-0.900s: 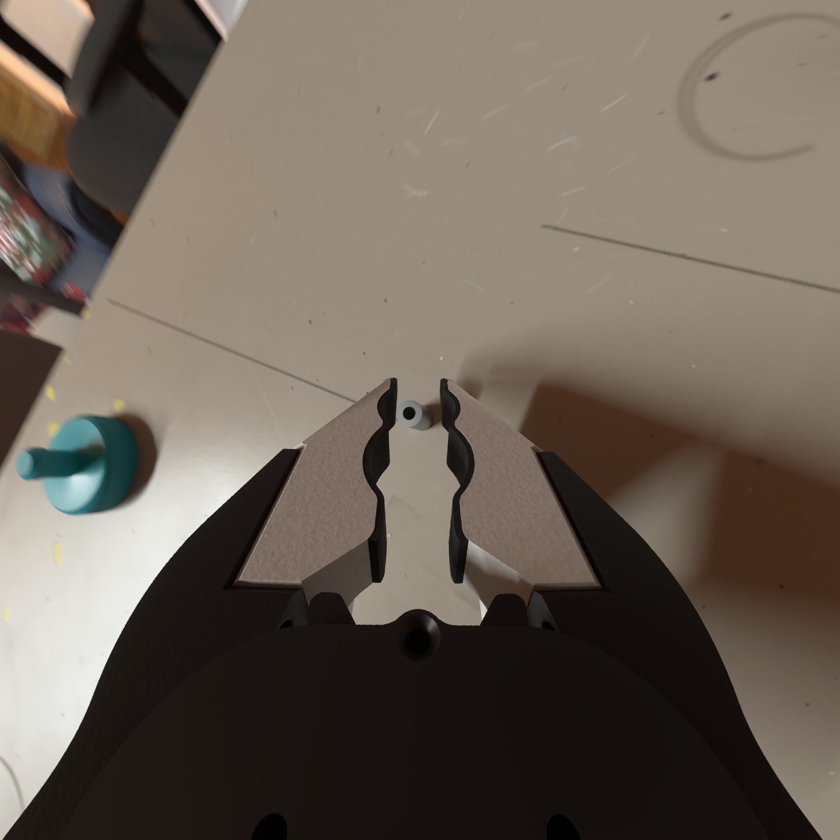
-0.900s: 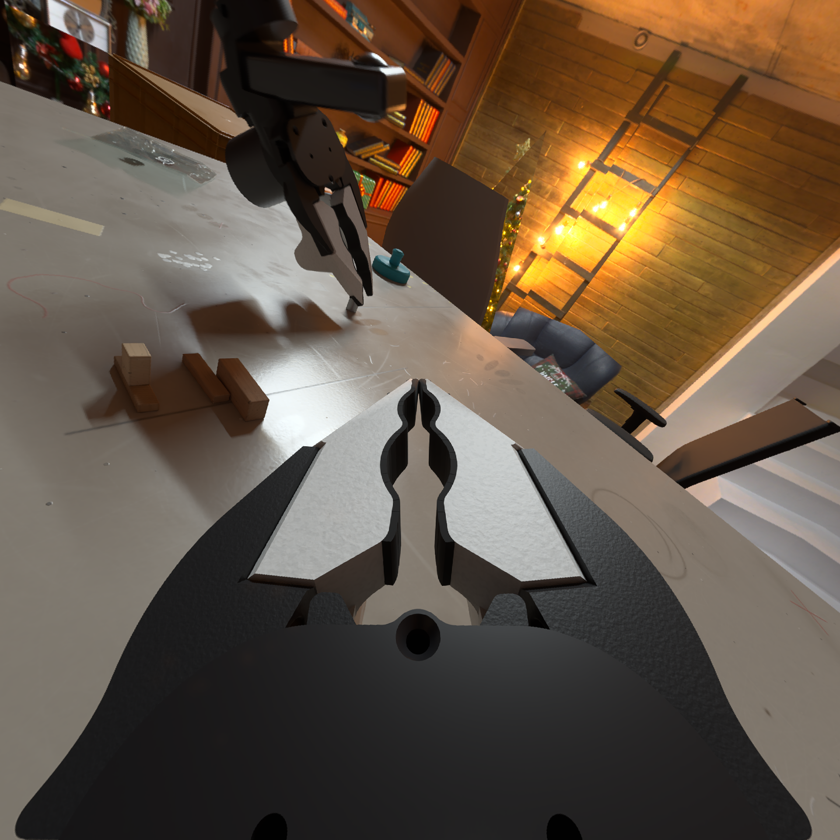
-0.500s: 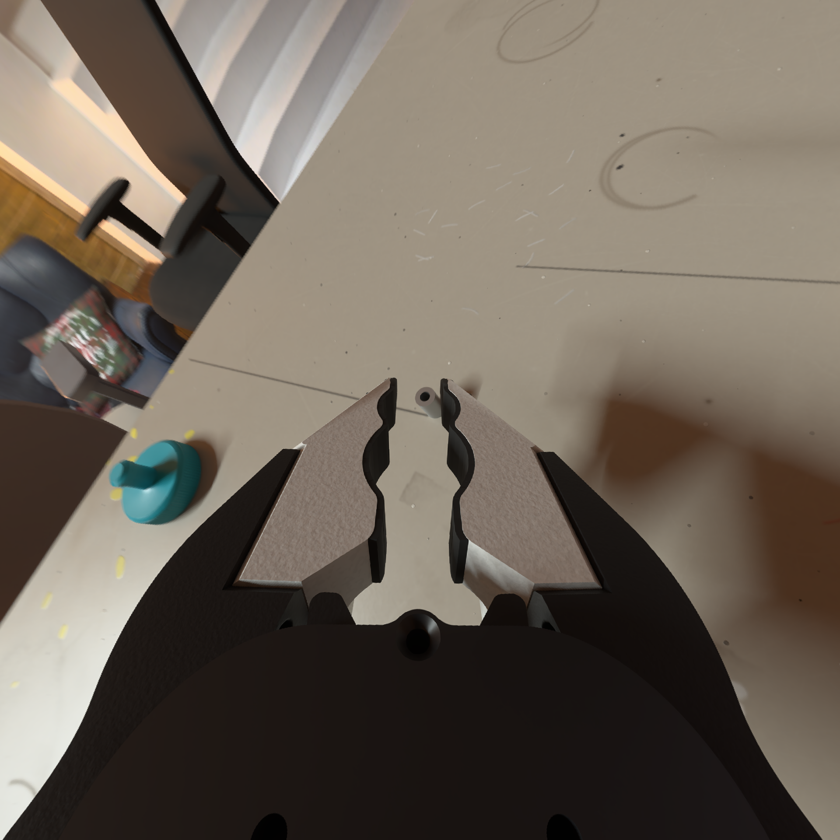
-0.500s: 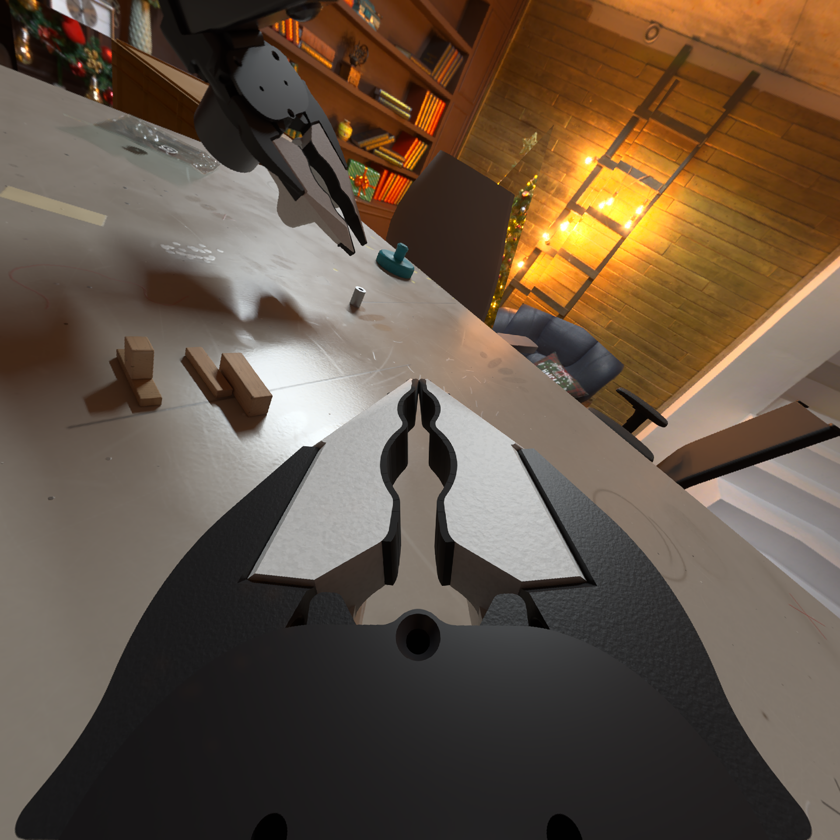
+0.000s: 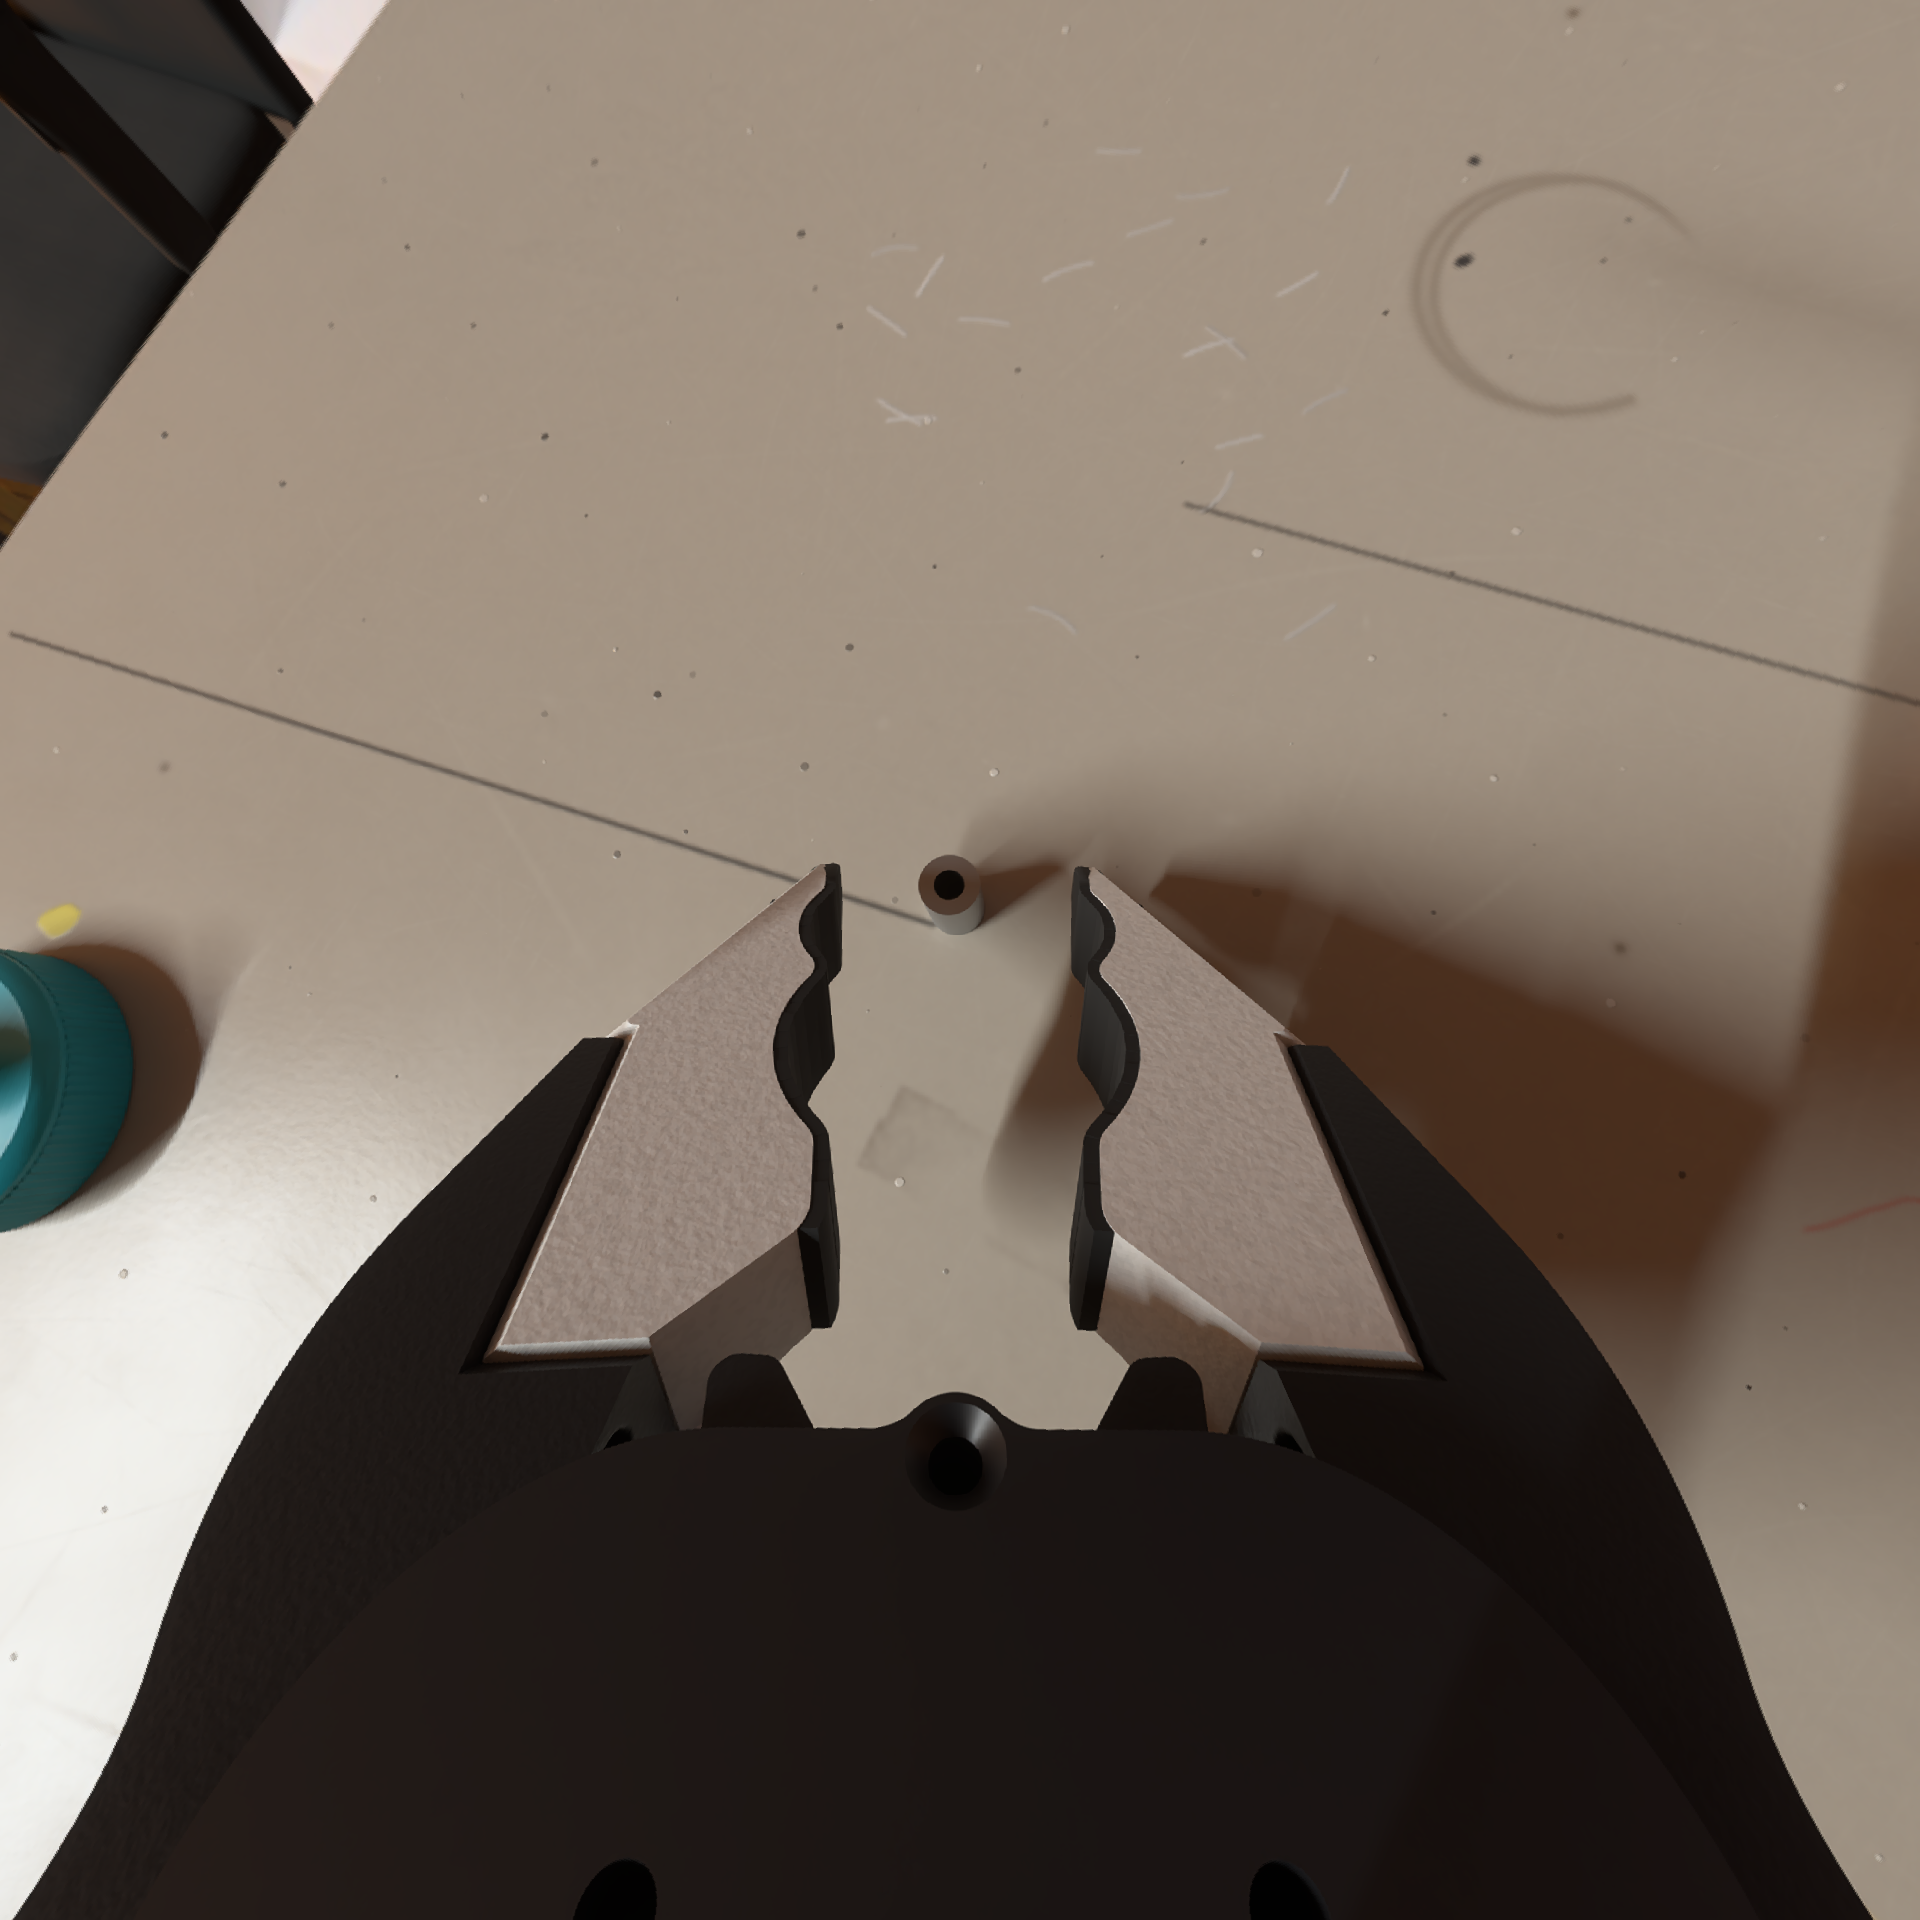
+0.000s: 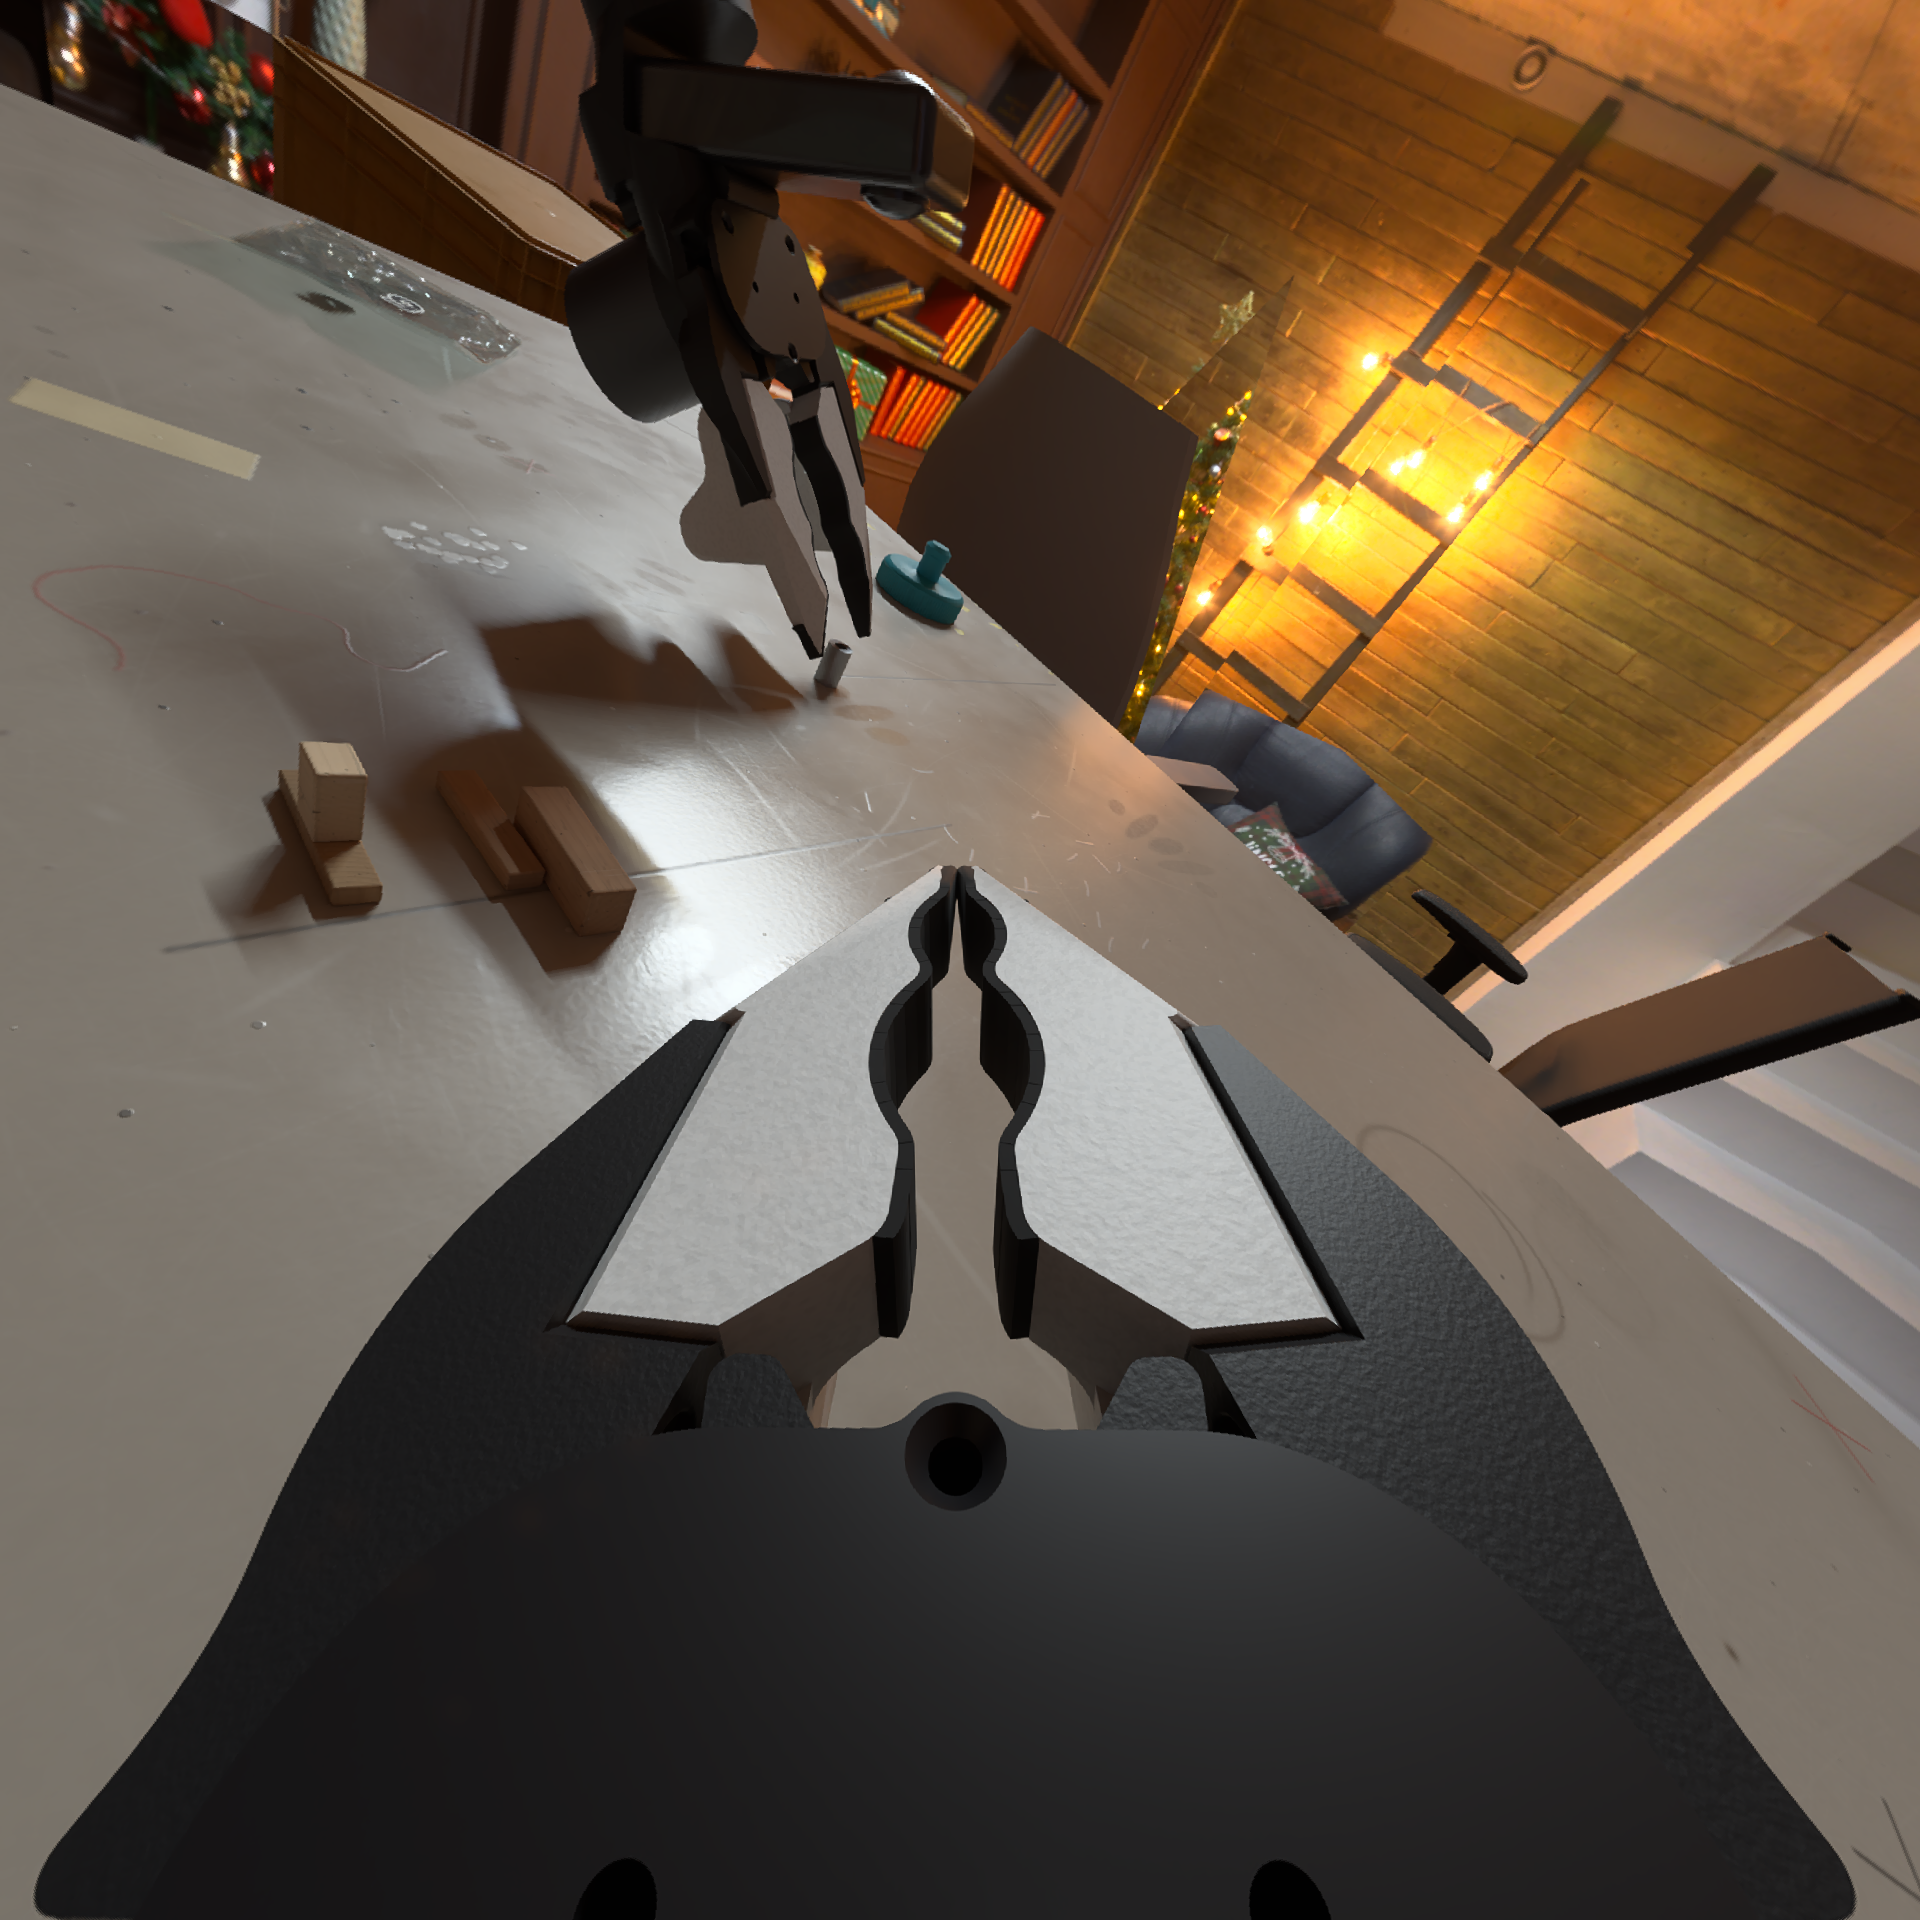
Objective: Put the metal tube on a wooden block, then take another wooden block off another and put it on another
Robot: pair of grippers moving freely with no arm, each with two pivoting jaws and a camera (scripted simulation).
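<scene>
grey metal tube [image 5: 949, 910] upright (hollow), wooden blocks [image 6: 457, 836] apart

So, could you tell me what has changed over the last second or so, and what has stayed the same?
The left gripper has opened its jaws wider and come back down over the metal tube, which now shows centred between its fingertips; it grips nothing. The tube still stands upright on the table, the right gripper stays shut and still, and the wooden blocks and teal knob have not moved.

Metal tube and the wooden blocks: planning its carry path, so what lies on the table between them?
Only bare table, crossed by shadow, lies between metal tube and wooden blocks, per the right wrist view.
</scene>
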